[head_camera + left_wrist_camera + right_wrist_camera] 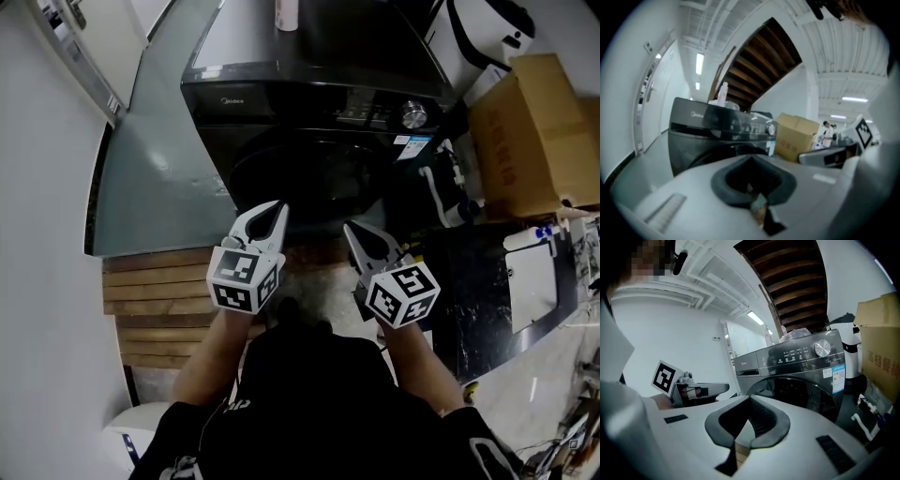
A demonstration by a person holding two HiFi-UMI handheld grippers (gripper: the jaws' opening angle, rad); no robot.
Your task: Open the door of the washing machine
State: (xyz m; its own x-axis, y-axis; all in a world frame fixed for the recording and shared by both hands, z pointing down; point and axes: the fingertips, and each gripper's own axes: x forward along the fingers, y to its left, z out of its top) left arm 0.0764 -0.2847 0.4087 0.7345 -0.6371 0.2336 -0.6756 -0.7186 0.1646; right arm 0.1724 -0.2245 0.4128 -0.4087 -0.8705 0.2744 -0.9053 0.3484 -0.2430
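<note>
Door (pixel 314 178) of washing machine (pixel 281 84): round, dark, glossy, closed flush in the front face. Placed top centre in head view, on a black front-loader with a flat dark top. Silver knob (pixel 413 114) at the right end of the control strip above. Blue-and-white sticker (pixel 412 147) just below the knob, beside the door's upper right rim. White bottle (pixel 287 13) upright on the lid, cut off by the frame's top edge. Cardboard box (pixel 530 131) just to the machine's right. Wooden slats (pixel 155 300) on the floor in front, toward the left.

Left gripper (pixel 278 211) and right gripper (pixel 352 230) side by side, short of the door, touching nothing. Jaws of both pressed together, with nothing between the pads.

Lower edge of door covered by the two gripper tips in head view. Lower half masked by each gripper's own body in the left gripper view and the right gripper view. Handle or latch not discernible on the dark surface. Panel print too small to read.
</note>
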